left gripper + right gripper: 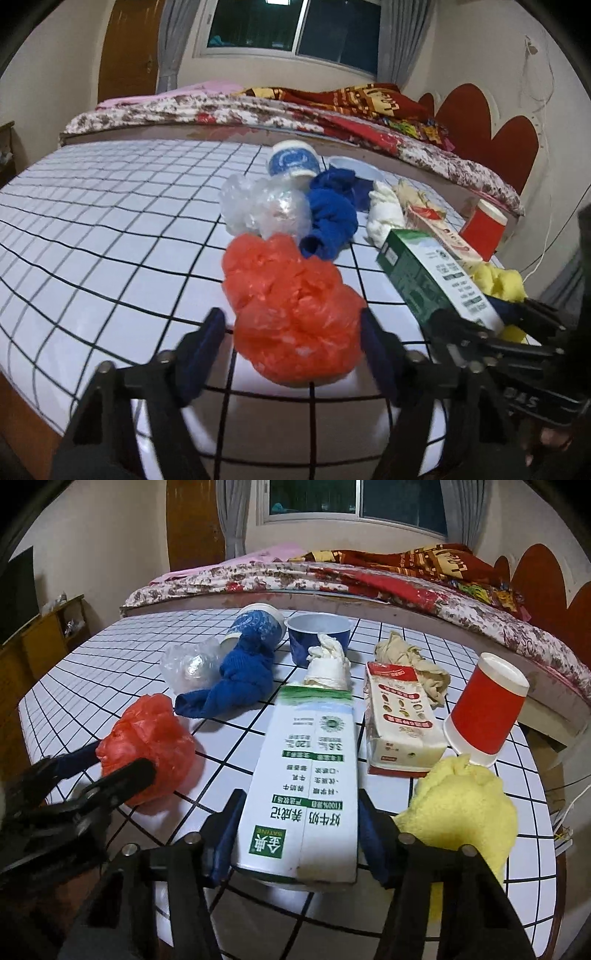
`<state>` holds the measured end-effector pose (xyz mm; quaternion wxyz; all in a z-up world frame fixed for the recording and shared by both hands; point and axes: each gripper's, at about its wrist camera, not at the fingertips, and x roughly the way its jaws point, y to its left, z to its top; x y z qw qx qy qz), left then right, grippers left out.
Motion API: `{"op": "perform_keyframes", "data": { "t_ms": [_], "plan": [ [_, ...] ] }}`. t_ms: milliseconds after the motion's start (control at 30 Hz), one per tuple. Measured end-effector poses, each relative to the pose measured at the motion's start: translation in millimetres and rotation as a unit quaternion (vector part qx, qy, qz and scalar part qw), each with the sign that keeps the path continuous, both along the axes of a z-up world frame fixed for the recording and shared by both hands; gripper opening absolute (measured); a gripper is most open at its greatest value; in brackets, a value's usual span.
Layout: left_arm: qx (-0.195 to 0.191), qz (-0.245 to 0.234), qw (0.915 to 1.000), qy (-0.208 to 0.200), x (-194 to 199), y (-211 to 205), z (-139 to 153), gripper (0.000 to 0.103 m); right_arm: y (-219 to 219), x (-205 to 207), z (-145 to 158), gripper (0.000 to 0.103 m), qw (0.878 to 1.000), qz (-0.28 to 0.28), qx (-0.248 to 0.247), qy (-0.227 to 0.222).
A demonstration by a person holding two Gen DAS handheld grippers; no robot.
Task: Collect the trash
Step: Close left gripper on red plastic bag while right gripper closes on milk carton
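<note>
A crumpled red plastic bag lies on the checked table; my left gripper is open with a finger on each side of it, and it shows in the right wrist view too. A green-and-white milk carton lies flat; my right gripper brackets its near end, fingers touching or nearly touching its sides. The carton also shows in the left wrist view.
On the table: a clear plastic wad, blue cloth, blue paper cups, white tissue, a red-and-white carton, beige cloth, a red cup, yellow cloth. A bed stands behind.
</note>
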<state>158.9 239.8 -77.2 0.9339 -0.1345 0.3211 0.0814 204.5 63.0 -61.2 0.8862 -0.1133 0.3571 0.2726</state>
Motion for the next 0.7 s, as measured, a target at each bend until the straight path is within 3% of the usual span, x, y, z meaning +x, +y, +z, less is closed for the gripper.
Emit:
{"op": "perform_keyframes", "data": {
  "t_ms": [67, 167, 400, 700],
  "plan": [
    [-0.008, -0.01, 0.9999, 0.004, 1.8, 2.0, -3.8, 0.04, -2.1, -2.9, 3.2, 0.055, 1.0, 0.01, 0.003, -0.005],
    [-0.006, -0.017, 0.9998, -0.006, -6.3, -0.5, 1.5, 0.031, -5.8, -9.9, 12.5, 0.055, 1.0, 0.014, 0.008, -0.019],
    [0.014, -0.023, 0.9988, -0.042, -33.1, -16.9, 32.9, 0.03, -20.5, -36.4, 42.4, 0.055, 0.998, 0.02, 0.023, -0.057],
    [0.019, -0.051, 0.9959, -0.071, -53.6, -49.3, 65.8, 0.03, -78.2, -64.6, 79.4, 0.055, 0.995, -0.013, 0.039, -0.095]
  ]
}}
